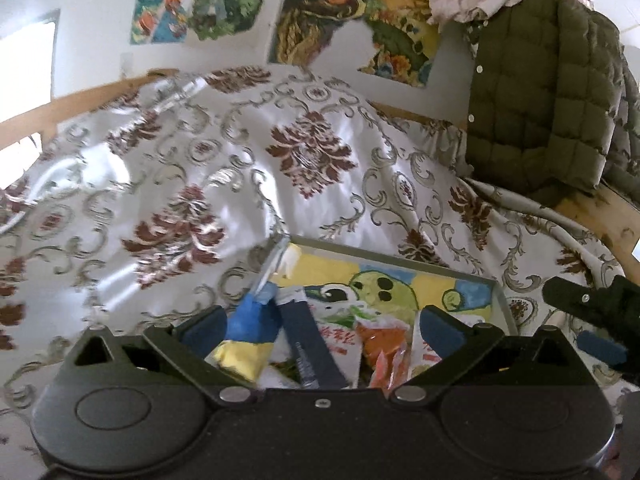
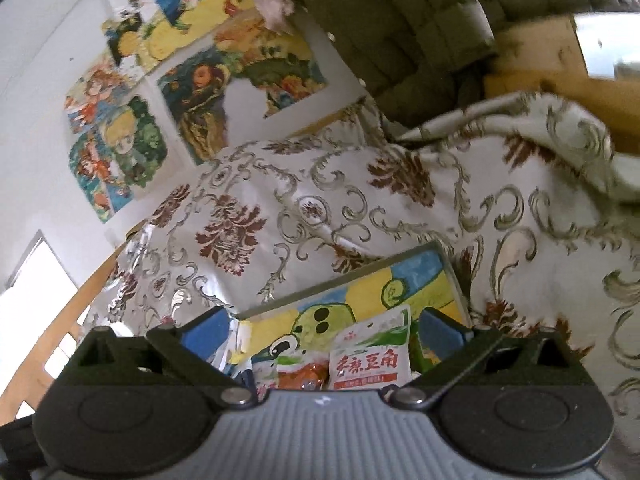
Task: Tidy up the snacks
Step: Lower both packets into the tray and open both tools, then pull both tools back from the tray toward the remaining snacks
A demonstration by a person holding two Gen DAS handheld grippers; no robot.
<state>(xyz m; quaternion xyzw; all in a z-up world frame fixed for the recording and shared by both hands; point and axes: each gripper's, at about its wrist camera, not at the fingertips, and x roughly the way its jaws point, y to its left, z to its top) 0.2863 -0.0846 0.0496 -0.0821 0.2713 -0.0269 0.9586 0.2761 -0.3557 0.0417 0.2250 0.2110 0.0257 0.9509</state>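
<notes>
**Snacks lie in the painted tray, both pairs of fingers spread wide and empty**

The snacks (image 1: 340, 344) sit heaped in a shallow grey-rimmed tray (image 1: 500, 300) whose floor bears a green cartoon frog. The left gripper (image 1: 320, 328) hangs above that heap with its blue-padded fingers (image 1: 200, 326) spread as wide as they go; nothing is between them and neither pad touches a packet. Below the gap lie a blue-and-yellow packet (image 1: 244, 340), a dark blue stick-shaped pack (image 1: 308, 344) and an orange-filled pouch (image 1: 380, 340).

The right gripper (image 2: 326, 330) is likewise fully open and holds nothing, its fingers (image 2: 440, 326) clear of the packets. In its view a white pouch with red lettering (image 2: 370, 356) lies uppermost, beside the orange-filled one (image 2: 298, 376).

The tray rests on a white cloth (image 1: 200, 184) patterned with brown and grey scrolls. Beyond it, a quilted olive jacket (image 1: 544, 108) hangs at the right, and colourful drawings (image 1: 200, 0) are fixed to the white wall.
</notes>
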